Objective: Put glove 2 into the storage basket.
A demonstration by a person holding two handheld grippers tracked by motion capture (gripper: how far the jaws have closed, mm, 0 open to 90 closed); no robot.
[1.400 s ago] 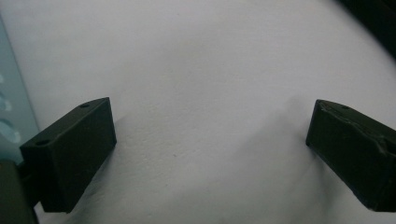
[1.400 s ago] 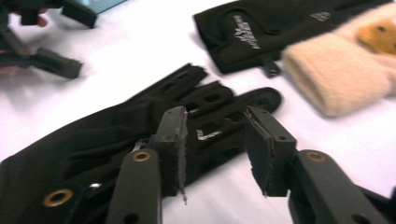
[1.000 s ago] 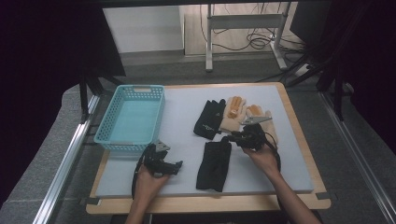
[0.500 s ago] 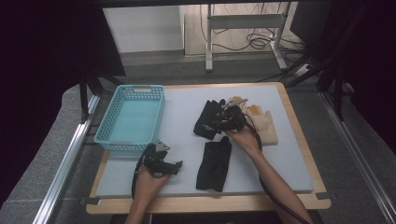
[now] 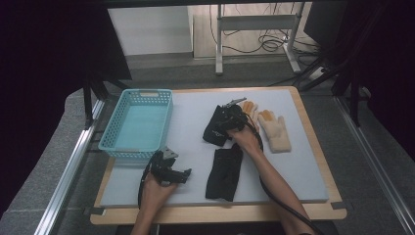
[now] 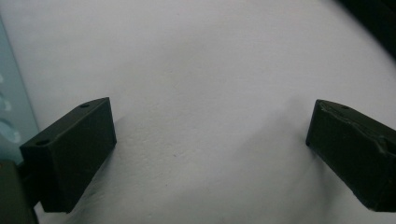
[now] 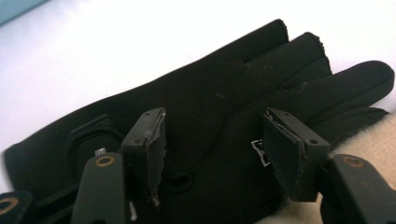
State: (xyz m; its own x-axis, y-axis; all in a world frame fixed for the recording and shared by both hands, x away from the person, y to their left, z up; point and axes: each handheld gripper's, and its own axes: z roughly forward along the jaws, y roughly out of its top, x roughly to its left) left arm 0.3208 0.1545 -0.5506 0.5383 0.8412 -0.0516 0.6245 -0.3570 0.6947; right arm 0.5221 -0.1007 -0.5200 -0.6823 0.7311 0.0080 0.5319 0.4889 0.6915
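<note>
Since a second ago the right tongs (image 5: 230,120) have travelled from beside the cream gloves leftward to the far black glove (image 5: 215,131), and their jaws have just been opening. In the right gripper view they (image 7: 212,154) stand spread above that glove (image 7: 205,107), nothing pinched between them; the pads do not press on the fabric. The glove lies flat on the bench (image 5: 303,161), fingers pointing toward 1 o'clock in that view, a cream glove edge (image 7: 369,140) just beside it at 4 o'clock.

In the high view a second black glove (image 5: 224,172) lies at 6 o'clock of the right tongs, near the first. The pair of cream gloves (image 5: 274,129) lies at 3 o'clock, just beside them.

The left tongs (image 5: 177,172) have stayed put near the bench's front edge, jaws wide and released over bare surface (image 6: 205,140). The light blue basket (image 5: 111,142) sits at their 11 o'clock.
</note>
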